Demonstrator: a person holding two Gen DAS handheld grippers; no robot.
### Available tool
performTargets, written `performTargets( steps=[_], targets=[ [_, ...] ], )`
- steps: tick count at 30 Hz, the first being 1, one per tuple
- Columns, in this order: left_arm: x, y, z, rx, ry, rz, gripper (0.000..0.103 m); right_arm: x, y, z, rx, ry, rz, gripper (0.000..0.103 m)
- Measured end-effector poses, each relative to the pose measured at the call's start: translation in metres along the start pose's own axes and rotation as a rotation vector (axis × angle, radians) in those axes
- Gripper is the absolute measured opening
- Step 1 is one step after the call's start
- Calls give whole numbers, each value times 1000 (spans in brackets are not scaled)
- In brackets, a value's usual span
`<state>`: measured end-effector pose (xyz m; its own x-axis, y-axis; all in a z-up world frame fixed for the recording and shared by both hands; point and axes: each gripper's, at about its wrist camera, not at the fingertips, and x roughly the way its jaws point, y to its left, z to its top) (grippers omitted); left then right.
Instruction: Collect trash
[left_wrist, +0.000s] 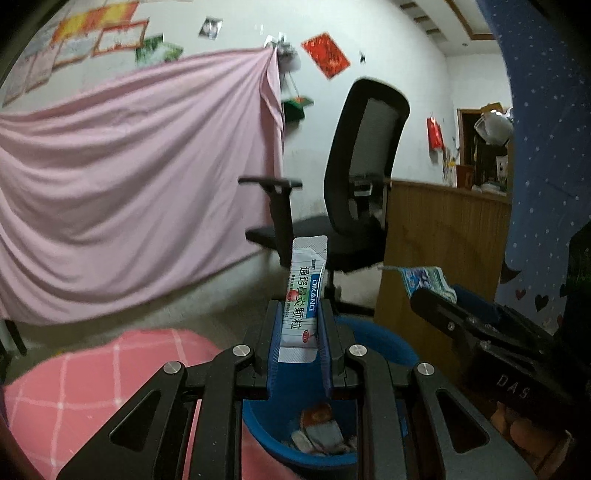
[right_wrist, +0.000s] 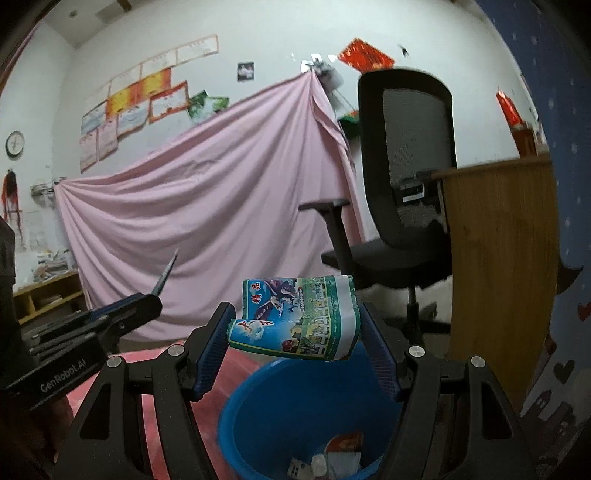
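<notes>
my left gripper jaws are clamped on the sachet, its lower end hidden between them. right gripper jaws pinch the wrapper. blue bin below both, rim cut off.

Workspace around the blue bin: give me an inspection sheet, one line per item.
Surface: pink checked cloth beside the bin.
Job's things: blue bin with wrappers inside; white sachet; green-and-blue packet.
Clutter: nothing seen.
Grippers: left gripper jaws shut on the sachet; right gripper jaws shut on the packet, above the bin.
Cables: nothing seen.
Surroundings: office chair, pink sheet, wooden counter.
</notes>
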<state>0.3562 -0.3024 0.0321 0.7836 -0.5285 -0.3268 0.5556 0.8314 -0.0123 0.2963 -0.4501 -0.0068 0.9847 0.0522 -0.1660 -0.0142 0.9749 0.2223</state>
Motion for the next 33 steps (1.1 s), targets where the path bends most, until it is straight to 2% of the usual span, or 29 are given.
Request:
performTargets(
  steps=[14, 16, 18, 22, 29, 33],
  targets=[
    [41, 27, -12, -138, 214, -2, 18, 21, -13, -14, 84, 122, 8, 68],
    [45, 29, -15, -149, 235, -2, 29, 23, -13, -15, 91, 134, 12, 68],
    [45, 31, -16, -163, 237, -3, 35, 26, -13, -15, 92, 147, 12, 69],
    [45, 35, -16, -177, 238, 4, 37, 27, -12, -16, 92, 157, 10, 69],
    [42, 42, -17, -201, 236, 30, 45, 30, -14, -15, 106, 170, 1, 75],
    [38, 46, -16, -213, 222, 40, 53, 29, -16, -14, 107, 165, -2, 75]
  ],
)
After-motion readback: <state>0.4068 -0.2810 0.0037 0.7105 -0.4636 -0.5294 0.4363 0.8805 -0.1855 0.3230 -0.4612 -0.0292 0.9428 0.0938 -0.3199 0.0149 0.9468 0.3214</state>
